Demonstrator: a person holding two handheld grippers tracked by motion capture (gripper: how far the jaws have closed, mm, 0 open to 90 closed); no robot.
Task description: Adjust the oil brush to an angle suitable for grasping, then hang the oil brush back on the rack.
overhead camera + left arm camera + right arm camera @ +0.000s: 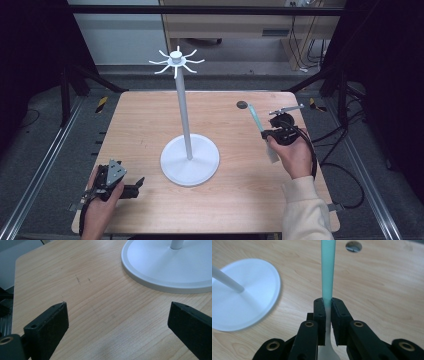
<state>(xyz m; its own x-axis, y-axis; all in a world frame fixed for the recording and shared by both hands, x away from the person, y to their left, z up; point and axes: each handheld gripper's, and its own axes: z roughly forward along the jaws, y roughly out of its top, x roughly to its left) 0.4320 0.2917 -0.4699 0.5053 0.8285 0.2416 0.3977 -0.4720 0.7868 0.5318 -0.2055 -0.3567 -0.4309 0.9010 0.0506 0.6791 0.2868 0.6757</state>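
On the pale wood-grain table point(235, 190), the right gripper point(326, 305) pinches a smooth teal-and-white utensil handle point(327, 267) beside the white round-based stand point(189, 160); the left gripper point(117, 317) rests, jaws spread.

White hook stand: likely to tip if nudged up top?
Possibly. The stand has a tall, thin pole carrying hooks at the top, so a high push has leverage. Its base is wide, flat and flush on the table, which probably resists light bumps; it may slide instead.
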